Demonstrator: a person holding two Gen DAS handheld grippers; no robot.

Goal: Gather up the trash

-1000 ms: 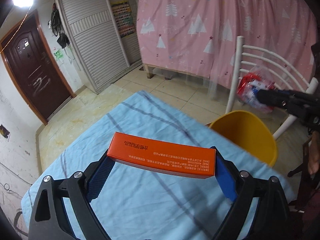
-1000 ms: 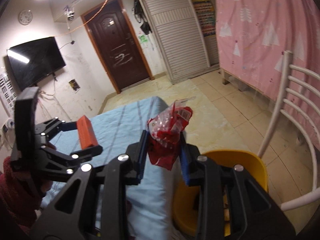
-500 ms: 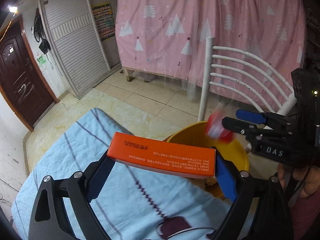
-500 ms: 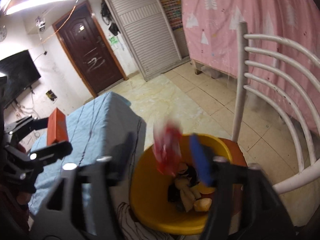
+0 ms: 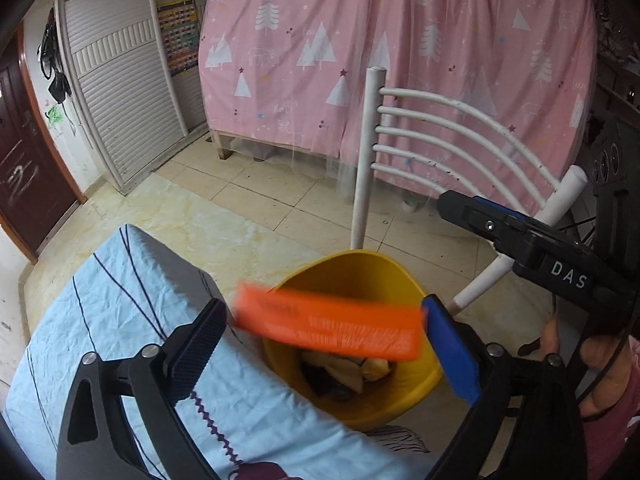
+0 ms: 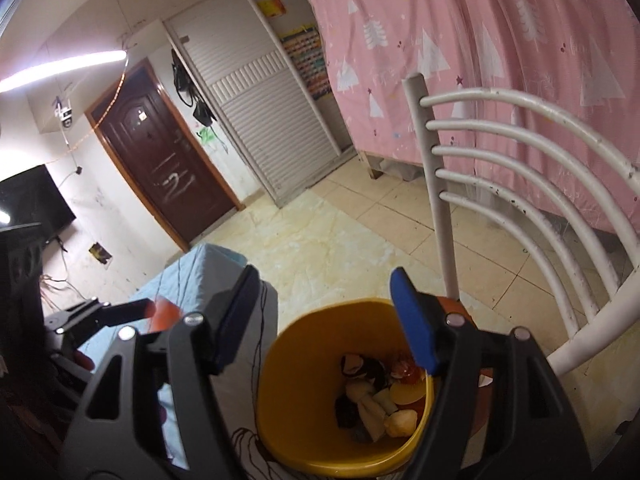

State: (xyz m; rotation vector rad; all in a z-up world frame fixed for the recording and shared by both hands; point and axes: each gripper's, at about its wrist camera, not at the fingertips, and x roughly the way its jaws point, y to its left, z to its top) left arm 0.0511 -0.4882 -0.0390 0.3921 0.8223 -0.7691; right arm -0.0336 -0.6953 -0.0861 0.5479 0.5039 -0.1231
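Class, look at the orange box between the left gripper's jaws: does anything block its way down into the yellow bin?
Nothing visible does. The orange box hangs blurred over the open mouth of the yellow bin, with only trash low inside.

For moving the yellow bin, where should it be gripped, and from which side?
Probably take the yellow bin by its thin rim on the side nearest the right wrist camera, coming straight down with one finger inside the wall and one outside. Its mouth is open and looks too wide to span, the trash lies low inside, and the white chair back and blue tablecloth crowd the other sides.
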